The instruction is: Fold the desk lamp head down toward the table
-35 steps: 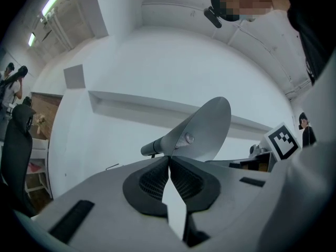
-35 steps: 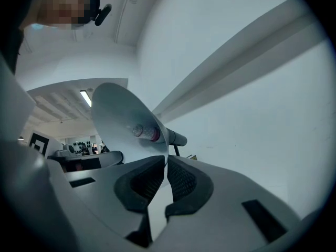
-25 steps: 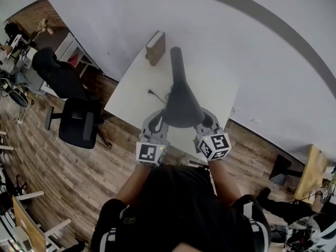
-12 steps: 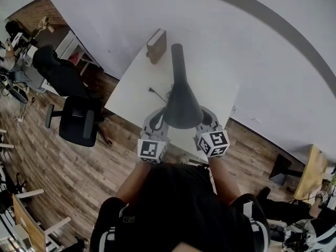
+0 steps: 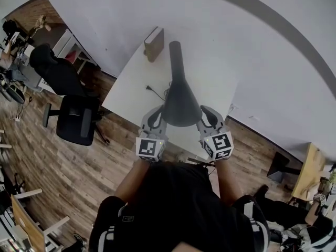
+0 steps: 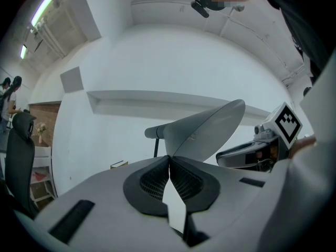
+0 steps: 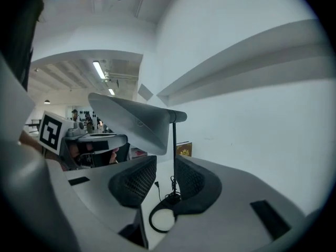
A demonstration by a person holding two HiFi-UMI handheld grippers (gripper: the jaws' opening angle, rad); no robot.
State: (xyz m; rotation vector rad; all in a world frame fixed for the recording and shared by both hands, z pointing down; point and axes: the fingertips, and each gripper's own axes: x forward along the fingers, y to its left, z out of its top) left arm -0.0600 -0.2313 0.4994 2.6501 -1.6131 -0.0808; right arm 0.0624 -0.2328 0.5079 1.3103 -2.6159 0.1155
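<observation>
grey lamp head [image 5: 181,105] pinched by left gripper [image 5: 159,112]; right gripper [image 5: 206,113] jaws opening, empty.

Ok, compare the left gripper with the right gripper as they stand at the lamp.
The left gripper has its jaws together, apparently pinching the rim of the lamp head; the right gripper has its jaws apart and opening, pressing on nothing. The rim reaches right into the left gripper's jaws, but hangs above and beside the right gripper's jaws. Both flank the lamp head's wide end, one on each side.
</observation>
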